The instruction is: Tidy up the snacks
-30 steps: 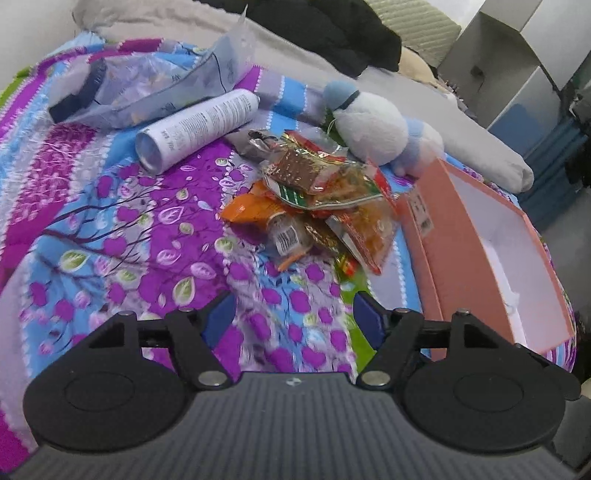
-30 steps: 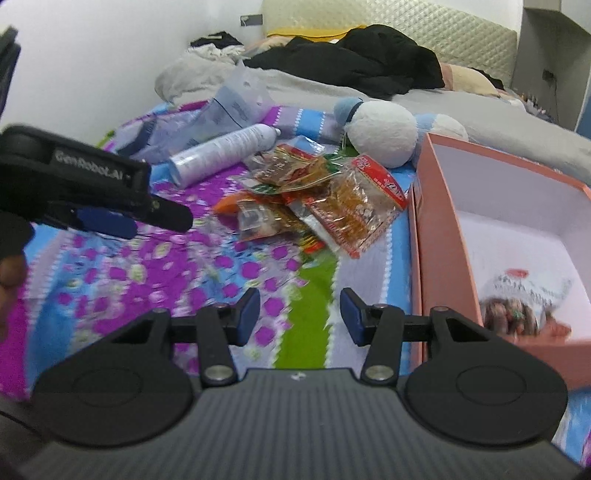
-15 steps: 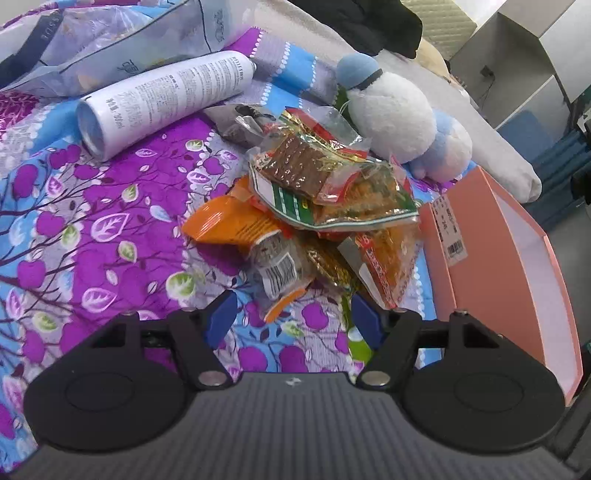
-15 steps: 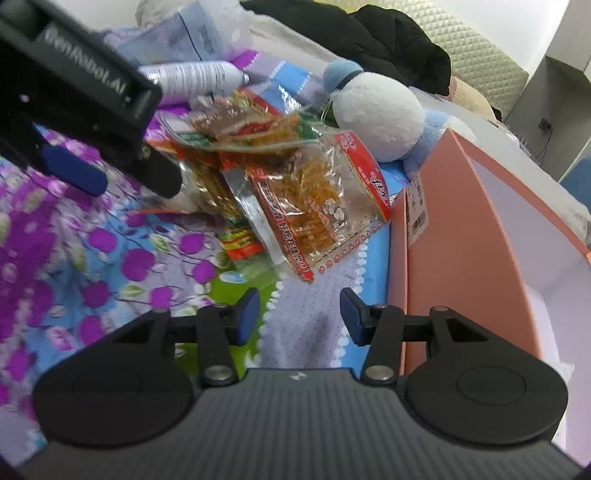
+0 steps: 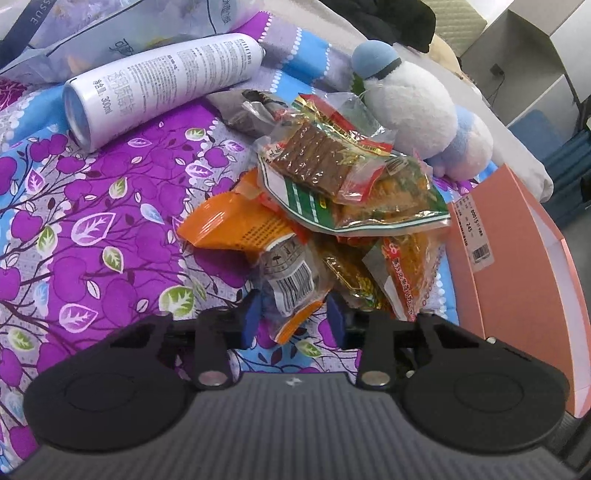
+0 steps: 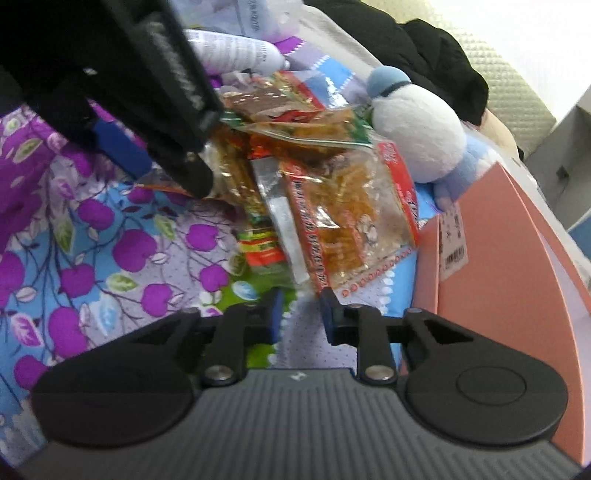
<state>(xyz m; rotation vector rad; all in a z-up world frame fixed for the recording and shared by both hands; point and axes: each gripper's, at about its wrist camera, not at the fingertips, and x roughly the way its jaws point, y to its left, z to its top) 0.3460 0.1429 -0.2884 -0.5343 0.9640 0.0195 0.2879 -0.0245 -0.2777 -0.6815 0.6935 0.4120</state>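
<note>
A pile of snack packets [image 5: 332, 206] lies on the flowered bedspread beside a pink box [image 5: 517, 266]. My left gripper [image 5: 293, 319] is open, its fingers either side of the end of an orange packet with a barcode [image 5: 291, 284]. My right gripper [image 6: 299, 314] is open, just short of the corner of a clear red-edged packet of orange snacks [image 6: 347, 218]. The left gripper shows as a black shape in the right wrist view [image 6: 173, 147], over the pile's left side. The pink box [image 6: 498, 266] stands right of the pile.
A white spray can [image 5: 159, 85] lies on its side behind the pile, with a plastic bag [image 5: 110, 26] beyond it. A white and blue plush toy [image 5: 417, 110] lies at the pile's far right. Dark clothes [image 6: 436, 55] lie further back.
Both grippers have moved forward and down to the pile. The left fingers now straddle the orange packet's end. The right fingers have reached the red-edged packet's corner.
</note>
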